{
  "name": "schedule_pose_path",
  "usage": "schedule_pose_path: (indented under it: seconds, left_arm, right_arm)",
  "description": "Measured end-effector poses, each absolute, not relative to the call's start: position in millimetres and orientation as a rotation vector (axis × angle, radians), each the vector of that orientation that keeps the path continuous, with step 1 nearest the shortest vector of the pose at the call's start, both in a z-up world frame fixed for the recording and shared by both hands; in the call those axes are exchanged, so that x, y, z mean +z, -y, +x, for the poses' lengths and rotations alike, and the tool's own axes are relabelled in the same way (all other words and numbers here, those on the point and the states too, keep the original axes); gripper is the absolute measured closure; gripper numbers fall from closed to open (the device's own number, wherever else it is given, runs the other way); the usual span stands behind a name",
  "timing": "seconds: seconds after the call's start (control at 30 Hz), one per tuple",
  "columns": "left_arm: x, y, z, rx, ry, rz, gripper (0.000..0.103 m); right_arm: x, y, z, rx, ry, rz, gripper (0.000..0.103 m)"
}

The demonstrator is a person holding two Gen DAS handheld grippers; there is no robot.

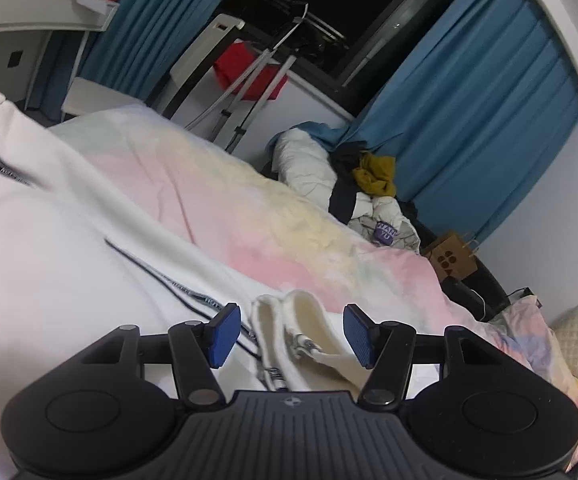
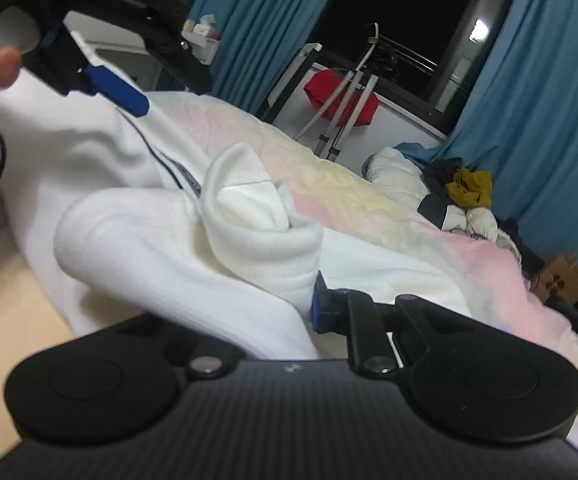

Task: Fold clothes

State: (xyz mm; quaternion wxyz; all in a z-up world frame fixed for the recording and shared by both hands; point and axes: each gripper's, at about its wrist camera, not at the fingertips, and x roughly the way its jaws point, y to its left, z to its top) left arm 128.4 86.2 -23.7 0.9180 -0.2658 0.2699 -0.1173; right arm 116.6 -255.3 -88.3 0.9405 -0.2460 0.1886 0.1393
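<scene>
This is a bedroom in a home at night. A bed with a pastel pink-and-yellow quilt (image 1: 217, 184) fills the middle, blue curtains (image 1: 485, 92) frame a dark window (image 1: 329, 12), and a heap of clothes (image 1: 353, 184) lies by the wall. A folding drying rack (image 2: 353, 92) stands near the window, and a white shelf (image 1: 37, 8) holds small bottles and boxes.

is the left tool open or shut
Open: the left tool has its blue pads wide apart above the white garment, gripping nothing.
</scene>
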Motion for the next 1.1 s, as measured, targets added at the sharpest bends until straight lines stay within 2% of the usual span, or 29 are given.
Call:
schedule_pose_path:
  seconds: [0.17, 0.3, 0.37, 0.43, 0.5, 0.7, 0.83, 0.93, 1.1]
  left_arm:
    - [-25.6, -81.9, 120.0, -0.248, -0.553, -0.572, 0.043]
    - [-24.3, -74.5, 115.3, -0.295, -0.545, -0.575, 0.04]
    - [-24.4, -69.2, 114.6, -0.325, -0.542, -0.564, 0.04]
    - [-25.1, -65.6, 114.0, -0.353, -0.548, -0.581, 0.04]
    - [-25.8, -62.3, 113.5, -0.381, -0.556, -0.602, 0.04]
    - [-25.9, -50.9, 104.4, -0.456, -0.598, -0.624, 0.038]
    - [-26.8, -33.2, 98.6, -0.528, -0.615, -0.565, 0.038]
    - [-29.0, -15.3, 97.1, -0.589, -0.629, -0.495, 0.038]
    - [-46.3, 17.8, 99.0, -0.653, -0.69, -0.367, 0.042]
  right_arm:
    - [-114.9, 239.6, 126.9, 0.291, -0.37, -0.54, 0.085]
    - [-106.5, 243.8, 133.2, 0.292, -0.38, -0.468, 0.08]
    - [-99.6, 247.4, 130.5, 0.3, -0.421, -0.407, 0.066]
    - [-90.0, 252.3, 122.3, 0.314, -0.458, -0.359, 0.045]
    - [-76.1, 261.8, 115.9, 0.323, -0.506, -0.29, 0.036]
    - [-46.7, 333.9, 108.3, 0.342, -0.639, 0.172, 0.036]
    - [-56.2, 407.8, 124.0, 0.278, -0.723, 0.635, 0.034]
    - [-84.2, 455.0, 133.9, 0.236, -0.779, 0.993, 0.034]
    - [-112.9, 470.3, 142.2, 0.196, -0.811, 1.123, 0.034]
